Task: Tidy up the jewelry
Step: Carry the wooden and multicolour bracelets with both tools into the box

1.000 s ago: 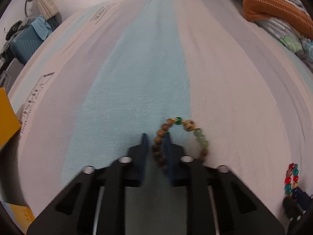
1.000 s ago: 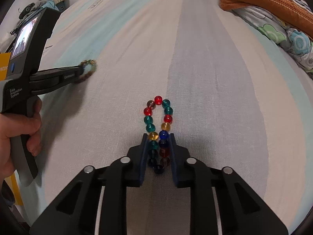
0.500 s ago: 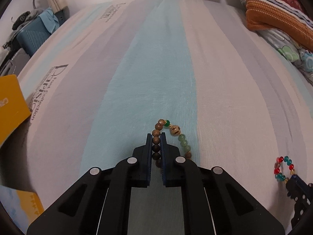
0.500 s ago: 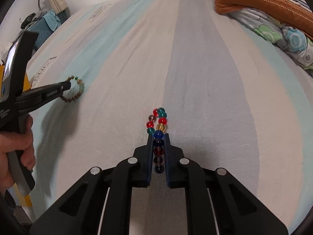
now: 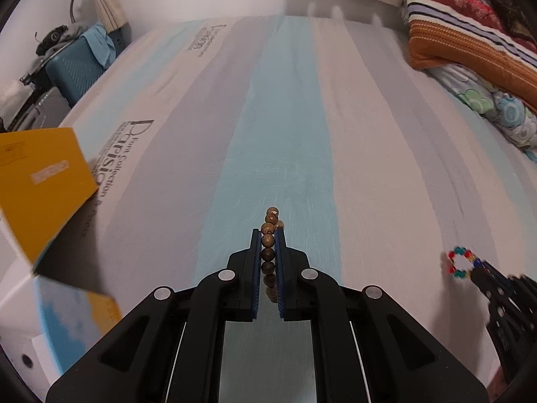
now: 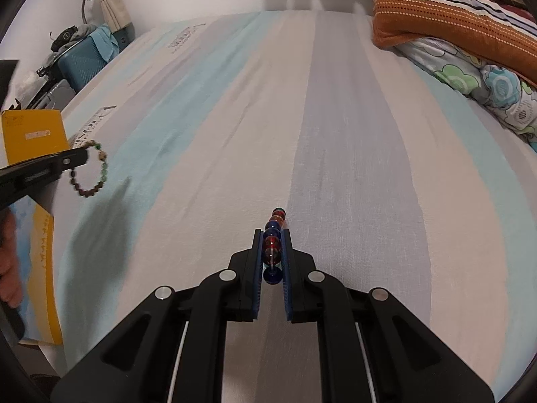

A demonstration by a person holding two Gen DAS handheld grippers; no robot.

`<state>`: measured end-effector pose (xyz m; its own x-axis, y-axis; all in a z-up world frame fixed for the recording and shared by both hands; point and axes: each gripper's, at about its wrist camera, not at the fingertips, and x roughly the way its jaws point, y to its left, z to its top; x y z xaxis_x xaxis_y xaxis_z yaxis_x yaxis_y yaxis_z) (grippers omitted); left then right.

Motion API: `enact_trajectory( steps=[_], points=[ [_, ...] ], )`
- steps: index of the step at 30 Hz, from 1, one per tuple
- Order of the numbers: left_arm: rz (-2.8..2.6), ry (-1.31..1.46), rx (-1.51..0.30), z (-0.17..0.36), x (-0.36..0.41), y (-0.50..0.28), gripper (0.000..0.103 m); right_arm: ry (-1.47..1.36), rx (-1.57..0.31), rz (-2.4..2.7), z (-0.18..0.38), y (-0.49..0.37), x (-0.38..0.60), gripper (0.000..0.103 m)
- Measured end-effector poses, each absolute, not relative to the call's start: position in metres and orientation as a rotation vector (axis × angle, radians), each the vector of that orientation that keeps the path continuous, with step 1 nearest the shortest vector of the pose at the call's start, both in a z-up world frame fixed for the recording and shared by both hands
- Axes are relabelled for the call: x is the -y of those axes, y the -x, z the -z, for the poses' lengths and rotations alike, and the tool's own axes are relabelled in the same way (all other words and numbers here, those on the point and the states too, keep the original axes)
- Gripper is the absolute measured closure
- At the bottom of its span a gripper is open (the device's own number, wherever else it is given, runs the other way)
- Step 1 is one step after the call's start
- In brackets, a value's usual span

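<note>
A striped bed sheet (image 5: pixel 288 127) fills both views. A yellow box (image 5: pixel 40 181) sits at the left edge of the left view; what it holds cannot be seen. At lower centre the left gripper (image 5: pixel 268 235) is clamped on a wooden bead bracelet (image 5: pixel 268 235), which hangs clear of the sheet. In the right view the right gripper (image 6: pixel 272 235) pinches a coloured glass bead bracelet (image 6: pixel 273 235) at lower centre.

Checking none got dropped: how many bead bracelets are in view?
2: brown wooden bead bracelet clamped in the left tool; multicoloured glass bead bracelet clamped in the right tool.
</note>
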<state>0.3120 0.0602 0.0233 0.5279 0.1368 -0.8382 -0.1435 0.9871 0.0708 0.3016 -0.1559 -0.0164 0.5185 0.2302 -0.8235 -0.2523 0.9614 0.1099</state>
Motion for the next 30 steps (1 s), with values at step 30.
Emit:
enact_trajectory(
  steps=[30],
  points=[
    [-0.22, 0.11, -0.928, -0.142, -0.172, -0.112, 0.096, 0.05, -0.915, -0.272, -0.085, -0.187, 0.121, 0.094]
  ],
)
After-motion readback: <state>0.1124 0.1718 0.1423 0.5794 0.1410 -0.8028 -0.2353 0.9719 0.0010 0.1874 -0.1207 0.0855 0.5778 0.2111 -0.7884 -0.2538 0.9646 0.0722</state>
